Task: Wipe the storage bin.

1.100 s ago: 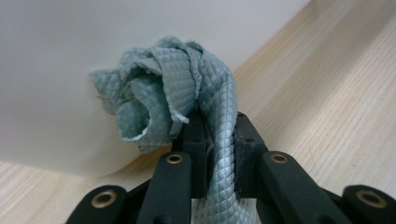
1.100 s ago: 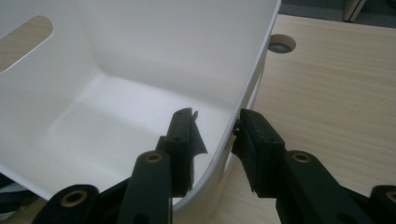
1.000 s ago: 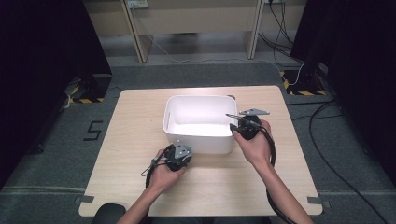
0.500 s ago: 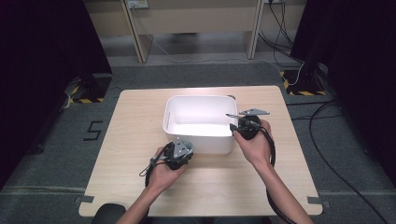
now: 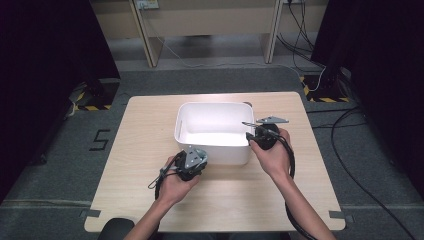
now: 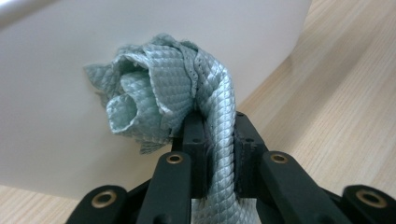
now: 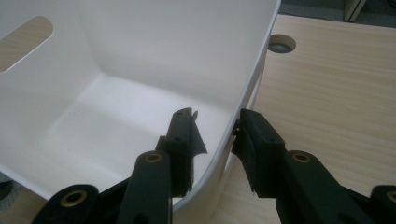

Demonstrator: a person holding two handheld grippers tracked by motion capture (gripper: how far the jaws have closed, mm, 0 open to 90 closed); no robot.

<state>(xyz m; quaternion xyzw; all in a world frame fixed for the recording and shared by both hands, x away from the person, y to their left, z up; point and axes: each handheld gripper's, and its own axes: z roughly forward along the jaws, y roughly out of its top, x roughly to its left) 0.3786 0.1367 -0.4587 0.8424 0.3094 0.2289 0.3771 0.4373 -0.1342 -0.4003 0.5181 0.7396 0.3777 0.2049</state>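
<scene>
Bin [image 5: 212, 127]: on the counter [image 5: 140, 150], mid-width, toward the far edge.
Left gripper [image 5: 191, 162]: before the bin's near wall, cloth [image 6: 163, 107] between its jaws.
Right gripper [image 5: 260, 136]: straddling the bin's right wall.

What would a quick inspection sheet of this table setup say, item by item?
Surface: pale wooden table, with a round cable hole beyond the tub.
Job's things: white plastic tub, nothing seen inside; pale green quilted cloth, bunched against the tub's outer wall.
Clutter: nothing seen.
Grippers: left hand-held gripper shut on the cloth; right hand-held gripper straddles the tub's right wall, one jaw inside and one outside, whether the pads press cannot be told.
Cables: a black cable trails along the right forearm; more cables on the floor.
Surroundings: grey carpet, dark curtains at both sides.
</scene>
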